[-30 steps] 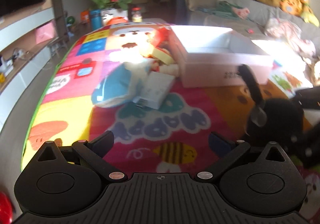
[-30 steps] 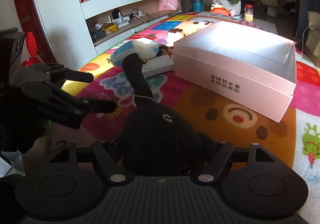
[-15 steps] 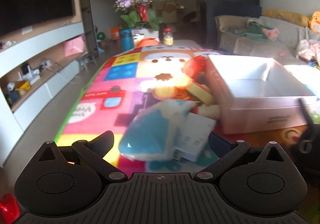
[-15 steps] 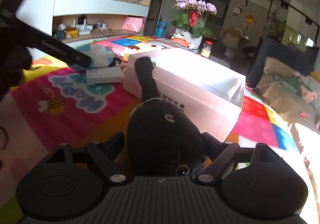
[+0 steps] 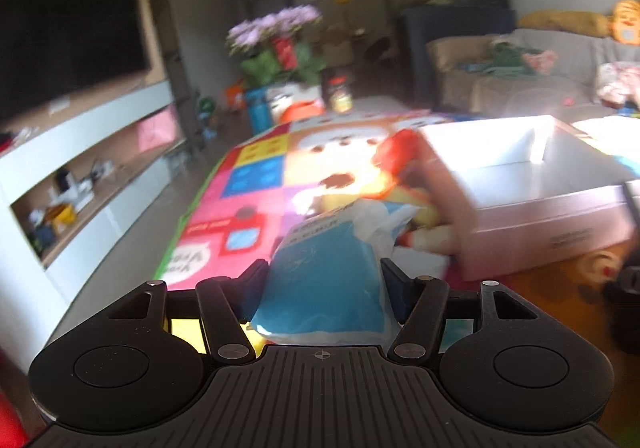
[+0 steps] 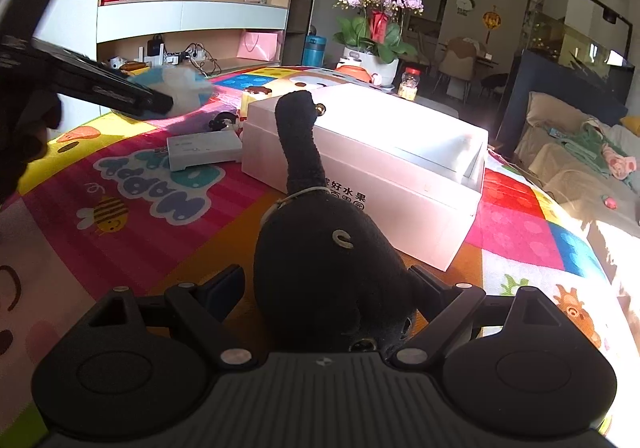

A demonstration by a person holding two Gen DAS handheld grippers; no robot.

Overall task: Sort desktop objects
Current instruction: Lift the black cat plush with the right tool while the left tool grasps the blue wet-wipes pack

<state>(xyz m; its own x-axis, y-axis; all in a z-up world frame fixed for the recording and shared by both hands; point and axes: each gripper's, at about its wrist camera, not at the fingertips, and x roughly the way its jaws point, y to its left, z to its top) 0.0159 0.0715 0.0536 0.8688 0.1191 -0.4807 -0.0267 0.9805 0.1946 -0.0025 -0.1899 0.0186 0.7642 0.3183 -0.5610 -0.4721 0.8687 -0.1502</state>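
A blue and white plastic pack (image 5: 324, 248) sits between the fingers of my left gripper (image 5: 322, 276), whose jaws are closing and pressing on its sides. In the right wrist view one finger of that gripper (image 6: 120, 91) shows at the upper left, with the pack (image 6: 180, 81) raised off the mat. My right gripper (image 6: 327, 274) stands open around a black plush toy (image 6: 320, 248) resting on the mat, with a gap at the left finger. The open pink-white box (image 6: 400, 183) lies just beyond the plush.
A colourful play mat (image 6: 160, 232) covers the table. A grey-white flat device (image 6: 200, 147) and a red and yellow toy (image 5: 400, 163) lie by the box's left side. Flowers (image 6: 376, 27), a blue bottle and a jar stand at the far end; sofa right, TV shelf left.
My left gripper moved in on the blue pack and its jaws came together around it, lifting it. The right jaws spread wider around the black plush, and that view tilted up.
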